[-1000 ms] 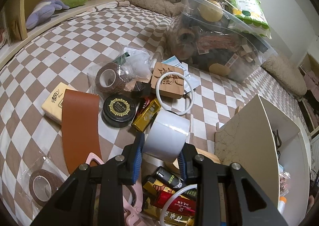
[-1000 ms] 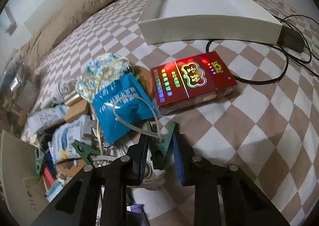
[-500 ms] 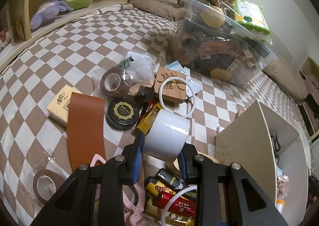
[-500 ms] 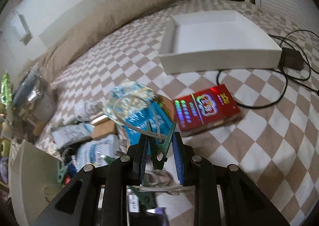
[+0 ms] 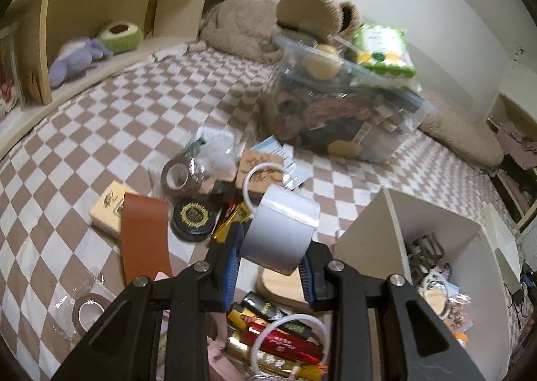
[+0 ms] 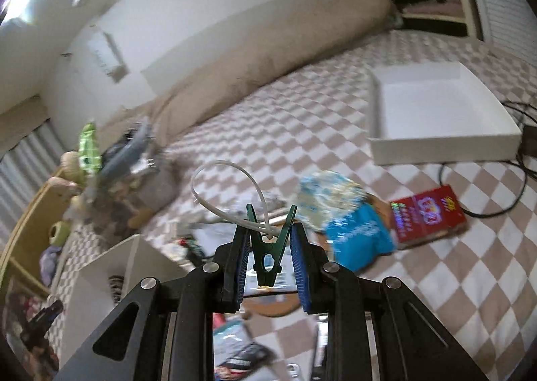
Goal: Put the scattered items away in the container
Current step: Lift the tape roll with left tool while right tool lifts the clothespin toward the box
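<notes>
The roll of white glossy tape [image 5: 280, 232] is wide and short, like a drum, and a bright strip of light runs along its upper edge. It sits tilted between the two blue pads of the left gripper [image 5: 272, 258], which is clamped on its sides, and it hangs above the heap of small things on the bed.

The dark green plastic clothes peg [image 6: 267, 245] has the shape of a V with two thin arms that point away from the camera and a small hole in its lower part. A thin white plastic loop [image 6: 231, 194] is caught at its arms and curves up to the left. The right gripper [image 6: 270, 262] is closed on the peg, with one blue pad pressing each arm, above the bed.

To the right of the tape stands the open white cardboard box [image 5: 376, 233], just beside the heap; some small items already lie inside it. Under and around the tape lie a round black tin with a gold pattern [image 5: 194, 219], a brown leather strip [image 5: 144, 240], a roll of brown tape in clear wrap [image 5: 177, 176] and a wooden block with carving [image 5: 260, 168]. Farther away is a clear plastic tub full of things [image 5: 335, 119].

In the right wrist view a blue packet [image 6: 359, 230] and a red shiny flat box [image 6: 428, 218] lie to the right of the peg on the brown and white checked bed cover [image 6: 436, 297]. A shallow white tray [image 6: 436, 142] is far on the right.
</notes>
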`<state>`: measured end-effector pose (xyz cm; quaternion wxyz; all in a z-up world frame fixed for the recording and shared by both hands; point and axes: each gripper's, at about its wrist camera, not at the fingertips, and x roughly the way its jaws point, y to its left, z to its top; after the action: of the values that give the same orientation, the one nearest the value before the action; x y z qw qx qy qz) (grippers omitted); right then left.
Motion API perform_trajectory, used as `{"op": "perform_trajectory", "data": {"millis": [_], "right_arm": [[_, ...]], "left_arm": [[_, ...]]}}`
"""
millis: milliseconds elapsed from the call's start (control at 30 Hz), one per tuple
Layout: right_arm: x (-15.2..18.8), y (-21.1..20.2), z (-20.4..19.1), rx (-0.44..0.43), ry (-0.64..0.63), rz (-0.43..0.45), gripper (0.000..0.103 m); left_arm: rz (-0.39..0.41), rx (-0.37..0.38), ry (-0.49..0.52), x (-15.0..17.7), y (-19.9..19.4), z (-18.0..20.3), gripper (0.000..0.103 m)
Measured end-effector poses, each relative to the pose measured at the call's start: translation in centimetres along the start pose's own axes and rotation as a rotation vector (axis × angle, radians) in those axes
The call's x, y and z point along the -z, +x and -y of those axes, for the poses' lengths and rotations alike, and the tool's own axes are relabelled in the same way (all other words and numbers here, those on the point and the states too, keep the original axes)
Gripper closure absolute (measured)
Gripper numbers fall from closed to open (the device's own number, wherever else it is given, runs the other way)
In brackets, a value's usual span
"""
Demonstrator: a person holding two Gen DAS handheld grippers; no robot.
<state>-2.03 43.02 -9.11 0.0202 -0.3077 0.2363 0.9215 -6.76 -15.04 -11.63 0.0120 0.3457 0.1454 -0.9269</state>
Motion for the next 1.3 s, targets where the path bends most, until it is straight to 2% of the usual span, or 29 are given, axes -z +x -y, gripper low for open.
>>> {"op": "perform_trajectory", "data": {"millis": [267, 467, 733, 1300], "right_arm": [[0.3, -2.1, -3.7, -0.099, -0.077, 0.049, 0.078], [0.9, -2.9, -6.0, -0.184, -0.126, 0.064, 0.078], [1.9, -3.2, -8.8, -0.292, -0.183, 0.04, 0.078], [6.2, -2.0, -14.5, -0.437, -0.301, -0.128, 0.078]], "left_arm": [[0.102, 0.105, 0.022, -0.4, -3.5, 1.9, 0.072], [0.15, 0.145, 0.058, -0.5, -5.3, 3.4, 0.072], [0.141, 0.176, 0.113, 0.5, -6.1, 5.5, 0.072], [0.118, 0.22, 0.242, 2.8, -8.0, 9.5, 0.072]]}}
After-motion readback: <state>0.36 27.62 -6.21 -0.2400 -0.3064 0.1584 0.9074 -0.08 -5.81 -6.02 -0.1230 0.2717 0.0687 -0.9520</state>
